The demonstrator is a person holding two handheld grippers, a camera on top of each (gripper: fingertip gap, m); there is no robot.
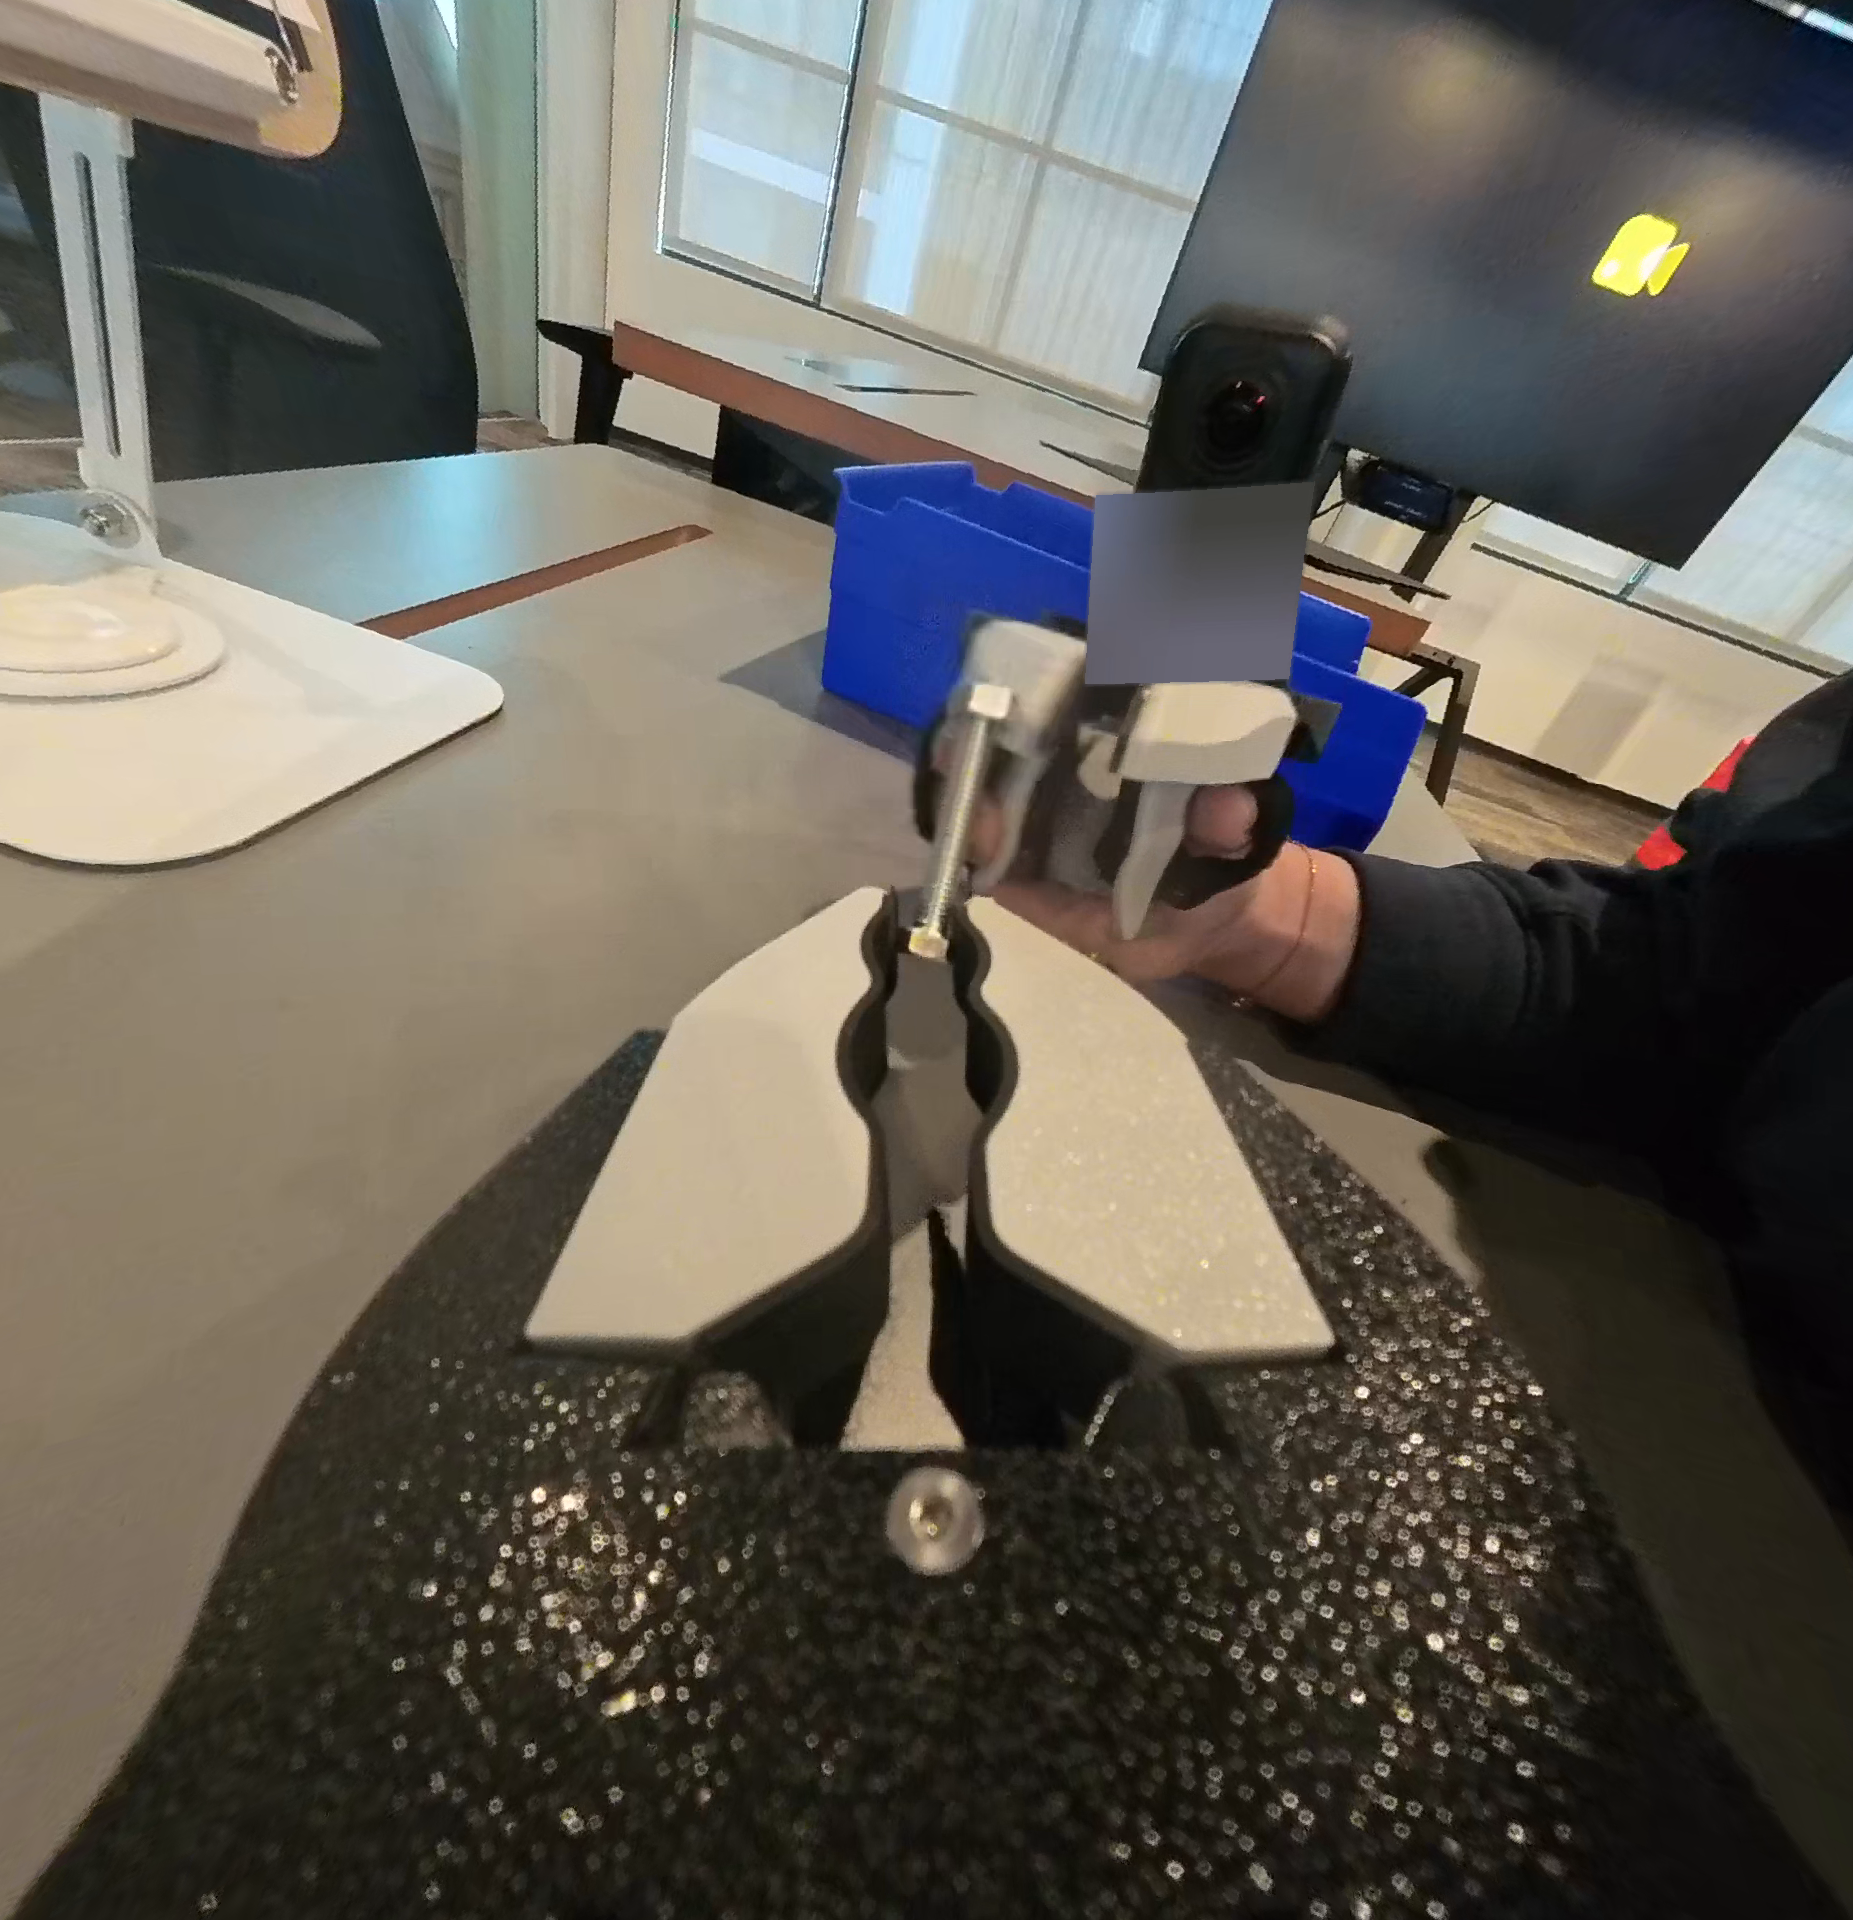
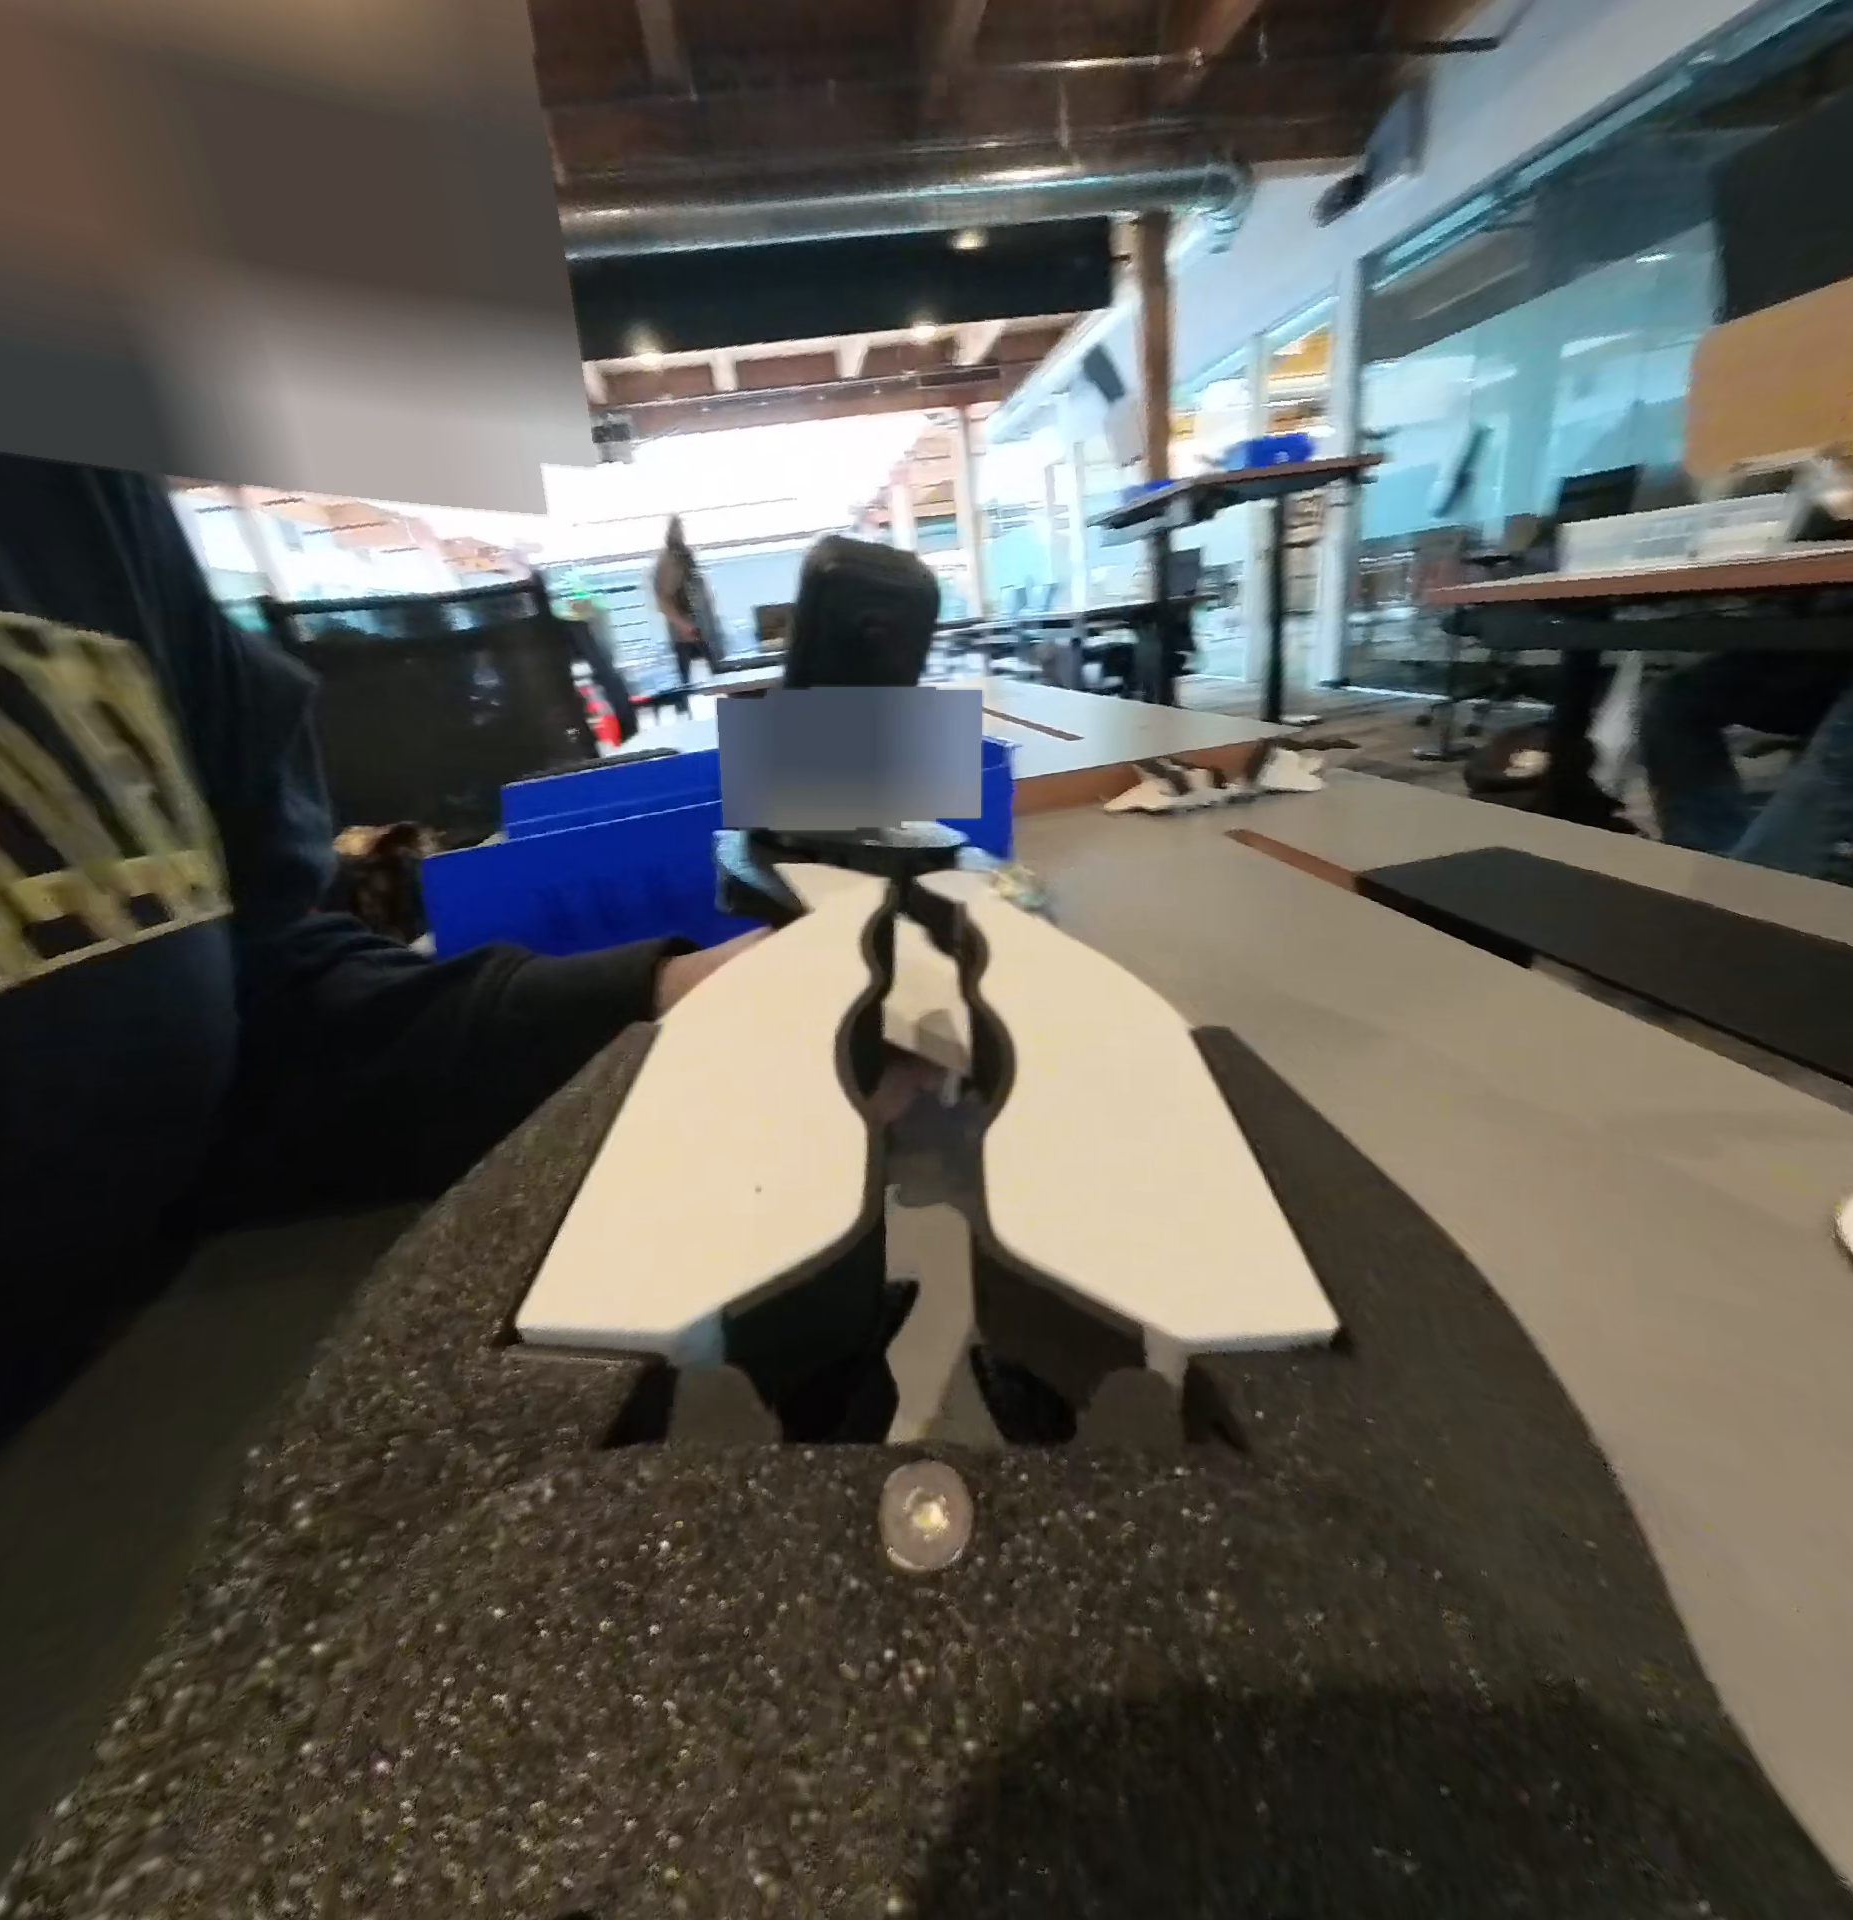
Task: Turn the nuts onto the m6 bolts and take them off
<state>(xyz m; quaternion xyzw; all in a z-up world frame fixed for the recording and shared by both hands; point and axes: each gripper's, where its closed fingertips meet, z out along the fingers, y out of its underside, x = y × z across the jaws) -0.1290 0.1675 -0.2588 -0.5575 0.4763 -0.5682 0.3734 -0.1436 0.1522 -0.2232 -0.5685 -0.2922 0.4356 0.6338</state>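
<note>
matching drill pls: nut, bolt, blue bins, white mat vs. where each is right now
Things:
1. nut
2. bolt
3. blue bins
4. white mat

Places:
A. flat on the table, far left
B. pinched at the left gripper's tips
C. held near its head by the right gripper
D. on the table behind the right gripper

Pairs: 1-B, 2-C, 3-D, 4-A

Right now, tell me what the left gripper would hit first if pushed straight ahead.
Probably the right gripper: the left gripper already pinches the nut on the bolt it holds.
</note>
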